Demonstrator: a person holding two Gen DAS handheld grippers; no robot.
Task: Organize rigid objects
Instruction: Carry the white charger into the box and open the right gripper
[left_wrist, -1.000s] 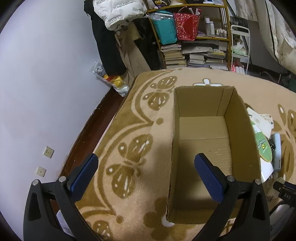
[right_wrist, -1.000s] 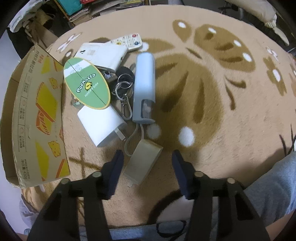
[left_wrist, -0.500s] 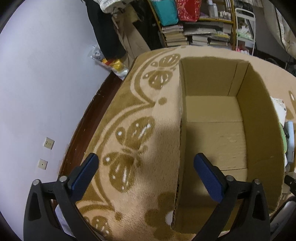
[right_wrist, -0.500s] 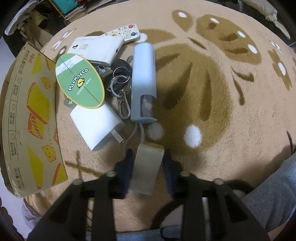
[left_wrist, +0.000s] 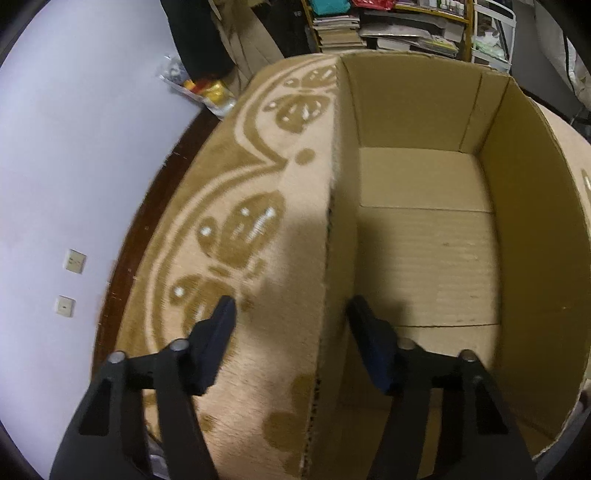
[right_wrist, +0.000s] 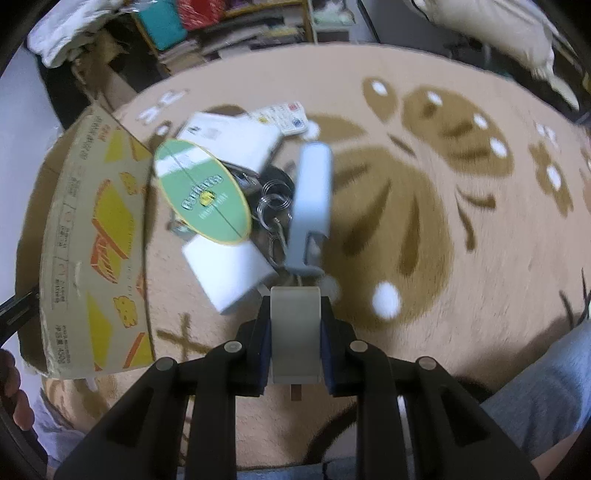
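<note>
The right tongs (right_wrist: 295, 332) grip a tan charger (right_wrist: 294, 334), their blue pads pressed flat against both of its sides; the jaws have just been closing onto it. A prong sticks out of the charger's near end. A cord runs from the charger's far end toward a pale blue case (right_wrist: 312, 199) lying on the rug (right_wrist: 461, 258).

Beyond the charger, the other things sit in a loose heap on the rug: a white block (right_wrist: 229, 273) just left of the case, a green oval card (right_wrist: 203, 192) partly over that block, a key ring (right_wrist: 275, 201) between card and case, a white box (right_wrist: 236, 138) farther back, and a remote (right_wrist: 286, 118) at the far edge of the heap. The view is blurred, so the card's print cannot be read clearly.

The box (right_wrist: 96, 236) stands to the left of the heap, its printed outer wall facing the items (yellow shapes on brown card). A grey trouser leg (right_wrist: 535, 391) shows at the lower right.

In the left view, the left tongs (left_wrist: 291, 314) straddle the box's near wall (left_wrist: 332, 258), one finger over the rug outside, the other inside the box. The jaws have just been closing, yet the pads stand apart from the wall and hold nothing. Only bare cardboard floor shows inside the box. A shelf (left_wrist: 399, 26) stacked with books stands beyond it.
</note>
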